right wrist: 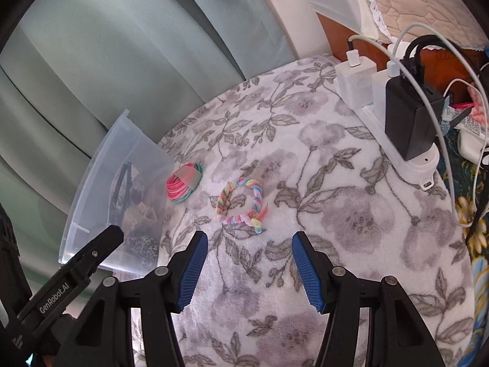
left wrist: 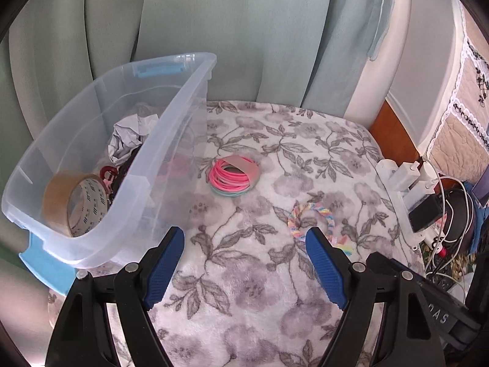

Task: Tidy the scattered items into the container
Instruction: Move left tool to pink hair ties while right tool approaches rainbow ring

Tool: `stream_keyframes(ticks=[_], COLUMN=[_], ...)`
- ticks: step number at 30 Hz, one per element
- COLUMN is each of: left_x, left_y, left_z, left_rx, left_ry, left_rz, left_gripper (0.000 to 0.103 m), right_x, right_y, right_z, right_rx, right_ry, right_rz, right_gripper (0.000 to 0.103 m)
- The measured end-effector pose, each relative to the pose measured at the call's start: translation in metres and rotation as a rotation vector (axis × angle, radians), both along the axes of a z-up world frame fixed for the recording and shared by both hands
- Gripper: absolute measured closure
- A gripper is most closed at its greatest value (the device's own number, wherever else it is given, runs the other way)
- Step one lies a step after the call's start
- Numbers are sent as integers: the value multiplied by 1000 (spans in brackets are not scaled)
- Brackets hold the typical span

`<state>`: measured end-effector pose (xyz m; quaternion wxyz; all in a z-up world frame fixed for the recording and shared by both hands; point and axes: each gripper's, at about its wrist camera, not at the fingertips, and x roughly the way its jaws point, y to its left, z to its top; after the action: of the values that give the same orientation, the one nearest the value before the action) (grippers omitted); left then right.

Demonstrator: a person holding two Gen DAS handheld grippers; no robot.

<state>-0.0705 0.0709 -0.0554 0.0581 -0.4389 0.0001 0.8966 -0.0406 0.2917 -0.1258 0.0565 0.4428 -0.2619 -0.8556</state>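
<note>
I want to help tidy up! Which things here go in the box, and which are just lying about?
For tidying:
- clear plastic box
- pink hair-tie bundle
- rainbow braided ring
- tape roll, already inside
- crumpled paper, already inside

Just lying about:
- white power strip
- black charger
- flowery blanket
- green curtain

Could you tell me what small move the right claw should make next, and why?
Probably ease the right claw forward and down over the pastel braided ring. Its jaws stand open and empty, and the ring lies on the floral blanket just ahead of them, outside the clear bin. The pink band bundle lies farther off, beside the bin.
</note>
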Motion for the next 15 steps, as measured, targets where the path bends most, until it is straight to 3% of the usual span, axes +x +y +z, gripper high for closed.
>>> stream_keyframes(ticks=[11,15], left_x=[-46,-66], left_y=[20,18], left_z=[-37,-48], left_rx=[34,46], left_ry=[-86,-105], left_rz=[-4,52], left_gripper=[20,21], right_x=[-28,-38], right_y=[-17,-23], right_z=[-36,-44], right_rx=[21,45], right_ry=[-44,-47], right_rz=[82,122], right_gripper=[42,42])
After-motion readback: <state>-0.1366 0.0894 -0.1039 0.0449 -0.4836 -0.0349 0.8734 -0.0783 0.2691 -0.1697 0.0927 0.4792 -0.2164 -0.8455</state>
